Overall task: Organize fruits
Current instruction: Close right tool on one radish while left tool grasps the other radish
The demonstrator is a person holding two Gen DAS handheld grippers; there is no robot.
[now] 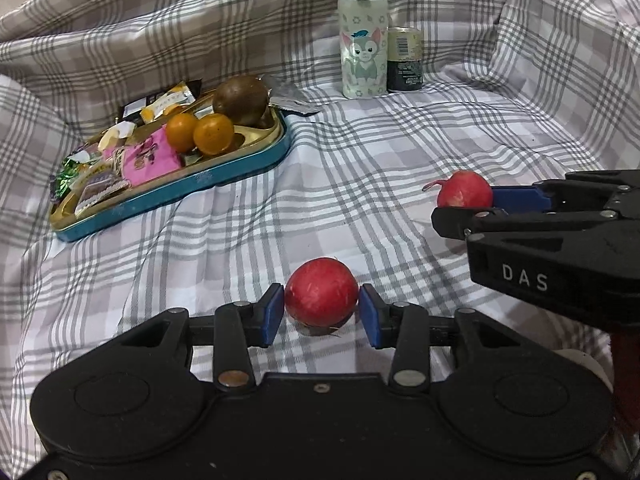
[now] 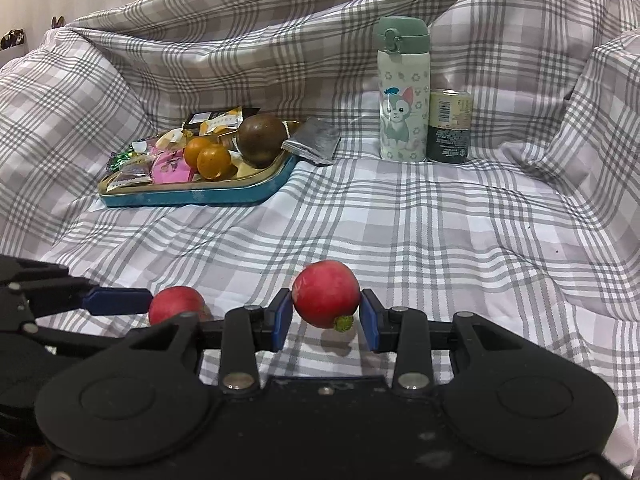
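Though both red fruits look firm and smooth-skinned, they are small, round and light, so either could roll or squirt out of a flat-padded grip; the widest part, pads square on opposite sides, seems the best place to hold them.

Right gripper (image 2: 325,320) is closed on one red fruit (image 2: 326,294), lifted clear of the cloth (image 2: 440,232) with its shadow below and a green stem stub at its lower edge. Left gripper (image 1: 322,312) stands open around the other red fruit (image 1: 321,292), which rests on the cloth; a sliver of gap shows at the right pad, while on the left side I cannot tell whether the pad touches.

Farther back sits the tin (image 1: 240,160), already holding two oranges (image 1: 213,134), a brown fruit (image 1: 240,100) and wrapped sweets (image 1: 150,156). Free space in it is tight, mostly at the near right corner. A foil packet (image 2: 314,140) lies just beside the tin, and a bottle (image 2: 402,92) and can (image 2: 450,126) stand well apart to the right, clear of the path. With both grippers side by side and close, they may crowd each other heading for the tin.
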